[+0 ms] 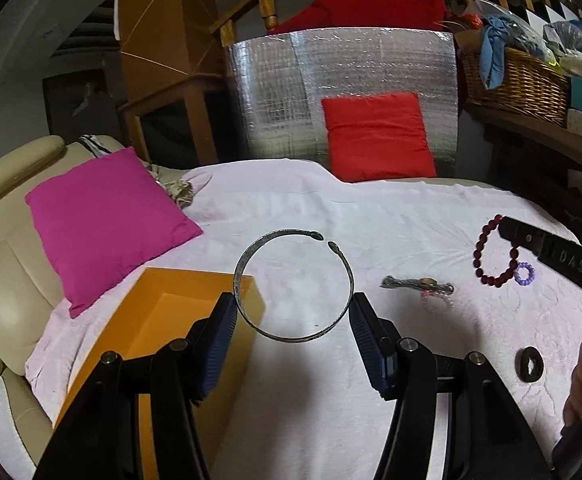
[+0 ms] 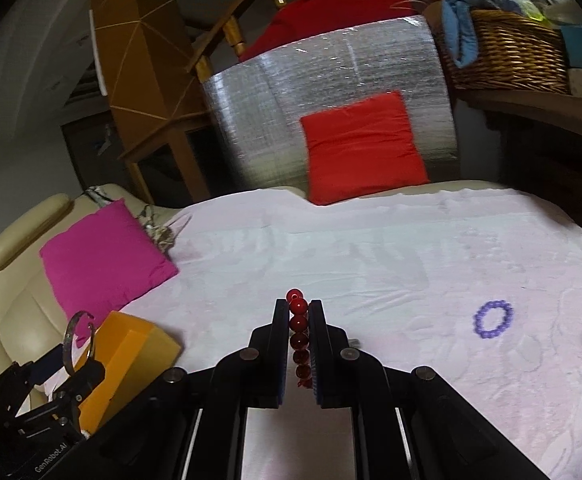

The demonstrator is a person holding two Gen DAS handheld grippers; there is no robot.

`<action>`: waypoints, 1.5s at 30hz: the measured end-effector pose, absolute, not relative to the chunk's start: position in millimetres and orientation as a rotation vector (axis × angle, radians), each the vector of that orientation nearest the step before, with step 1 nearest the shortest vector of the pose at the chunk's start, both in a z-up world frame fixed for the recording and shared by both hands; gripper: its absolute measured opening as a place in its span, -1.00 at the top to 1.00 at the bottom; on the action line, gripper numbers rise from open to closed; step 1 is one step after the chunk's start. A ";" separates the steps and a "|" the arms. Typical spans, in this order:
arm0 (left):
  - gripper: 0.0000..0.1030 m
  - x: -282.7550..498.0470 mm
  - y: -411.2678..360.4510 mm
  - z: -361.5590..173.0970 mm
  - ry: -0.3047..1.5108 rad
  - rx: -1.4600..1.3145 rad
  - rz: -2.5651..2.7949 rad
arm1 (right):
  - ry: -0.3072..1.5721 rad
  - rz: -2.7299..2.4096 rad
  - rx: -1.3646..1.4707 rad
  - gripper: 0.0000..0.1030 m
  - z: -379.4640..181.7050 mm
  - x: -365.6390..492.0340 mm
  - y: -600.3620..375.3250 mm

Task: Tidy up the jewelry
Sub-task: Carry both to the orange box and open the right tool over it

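My left gripper (image 1: 293,314) is shut on a dark metal open bangle (image 1: 251,256), holding it by both sides above the cloth, beside the open orange box (image 1: 163,320). The bangle (image 2: 69,336) and the orange box (image 2: 131,344) also show at the lower left of the right wrist view. My right gripper (image 2: 299,312) is shut on a dark red bead bracelet (image 2: 299,324), whose beads run between the pads. In the left wrist view that red bracelet (image 1: 487,256) hangs from the right gripper's fingers (image 1: 547,252). A small purple bead ring (image 2: 493,319) lies on the cloth, and shows in the left wrist view (image 1: 525,273).
A pale pink cloth (image 1: 331,208) covers the surface. A wristwatch-like piece (image 1: 419,283) and a black ring (image 1: 530,364) lie on it. A magenta cushion (image 1: 107,220) is at left, a red cushion (image 1: 379,136) at the back, a wicker basket (image 1: 519,84) on a shelf at right.
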State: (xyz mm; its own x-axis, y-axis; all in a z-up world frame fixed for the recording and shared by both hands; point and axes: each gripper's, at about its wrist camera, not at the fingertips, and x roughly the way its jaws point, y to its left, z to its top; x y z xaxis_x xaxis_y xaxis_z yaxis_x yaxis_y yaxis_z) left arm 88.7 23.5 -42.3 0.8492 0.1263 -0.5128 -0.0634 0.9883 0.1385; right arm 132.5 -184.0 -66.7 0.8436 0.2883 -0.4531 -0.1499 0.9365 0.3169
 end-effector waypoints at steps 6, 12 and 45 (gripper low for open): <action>-0.16 84.9 45.5 -36.1 0.541 0.110 0.138 | 0.526 0.290 0.260 0.80 -67.8 136.5 -152.4; -0.16 77.6 75.0 -32.4 0.544 0.094 0.187 | 0.549 0.327 0.237 0.80 -75.7 139.4 -124.0; -0.16 30.6 285.0 -76.0 0.675 -0.138 0.371 | 0.801 0.589 0.145 0.80 -71.1 137.0 119.1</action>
State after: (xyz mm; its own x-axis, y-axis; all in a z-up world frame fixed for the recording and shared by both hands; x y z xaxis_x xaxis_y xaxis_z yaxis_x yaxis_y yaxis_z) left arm 30.6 285.0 -76.0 0.7183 0.2900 -0.6324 -0.3786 0.9256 -0.0056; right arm 137.0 119.1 -71.1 0.5456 0.5482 -0.6339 -0.4412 0.8310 0.3389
